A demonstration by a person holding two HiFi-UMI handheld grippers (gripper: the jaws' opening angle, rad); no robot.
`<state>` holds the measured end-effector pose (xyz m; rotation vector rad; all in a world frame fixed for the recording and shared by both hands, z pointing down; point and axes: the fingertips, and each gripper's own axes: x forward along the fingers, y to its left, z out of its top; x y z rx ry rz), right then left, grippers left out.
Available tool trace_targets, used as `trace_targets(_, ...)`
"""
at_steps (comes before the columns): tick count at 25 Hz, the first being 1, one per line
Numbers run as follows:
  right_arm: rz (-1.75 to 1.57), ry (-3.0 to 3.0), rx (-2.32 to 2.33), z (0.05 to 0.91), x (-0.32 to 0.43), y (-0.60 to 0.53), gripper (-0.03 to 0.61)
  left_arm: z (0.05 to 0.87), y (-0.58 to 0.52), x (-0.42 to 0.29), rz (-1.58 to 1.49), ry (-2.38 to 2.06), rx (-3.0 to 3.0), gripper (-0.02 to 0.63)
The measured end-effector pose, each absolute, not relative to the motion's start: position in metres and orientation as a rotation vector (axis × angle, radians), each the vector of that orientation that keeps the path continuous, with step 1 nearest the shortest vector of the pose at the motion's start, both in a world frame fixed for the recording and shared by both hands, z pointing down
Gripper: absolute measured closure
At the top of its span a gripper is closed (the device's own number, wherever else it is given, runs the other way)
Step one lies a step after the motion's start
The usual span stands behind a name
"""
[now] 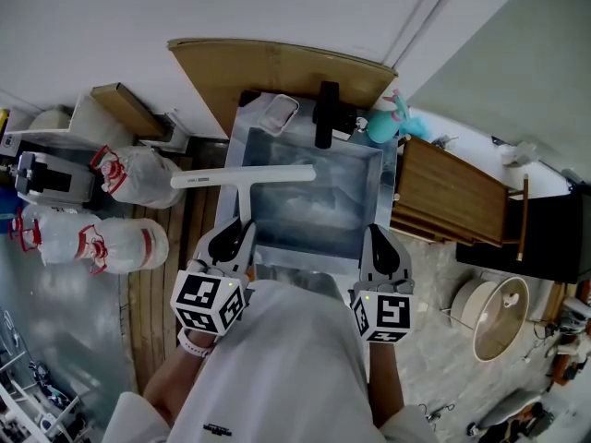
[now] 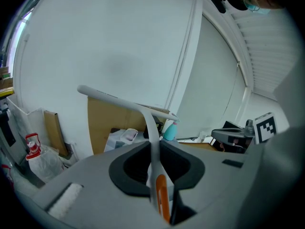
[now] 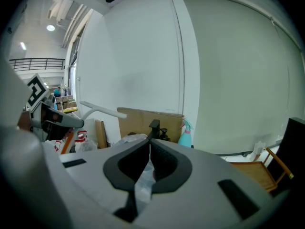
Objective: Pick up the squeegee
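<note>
Our grey left gripper [image 1: 235,236] pinched the white plastic T-shaped squeegee [image 1: 242,177] low on its slim handle (light, stiff, likely slippery, we judged), our right gripper [image 1: 383,245] pressed together, empty.

The steel bench [image 1: 319,218] bears a clear plastic box [image 1: 280,113] at its far left. A black fixture [image 1: 327,113] and a teal bottle [image 1: 392,118] stand farther right.

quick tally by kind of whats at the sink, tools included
squeegee: 1
left tool, right tool: 2
sink: 1
faucet: 1
spray bottle: 1
clear container: 1
total: 7
</note>
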<state>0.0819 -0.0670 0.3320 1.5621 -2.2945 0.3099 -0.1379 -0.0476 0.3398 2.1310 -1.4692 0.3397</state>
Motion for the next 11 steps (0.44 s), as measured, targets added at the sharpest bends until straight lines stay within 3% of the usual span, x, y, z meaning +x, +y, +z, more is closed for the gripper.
trace_targets(11,0.300,-2.286,1.572,0.3332,0.0887,-0.0652,0.572,0.3414,-0.0469,-0.1319,0.354,-1.473,2.134,0.555)
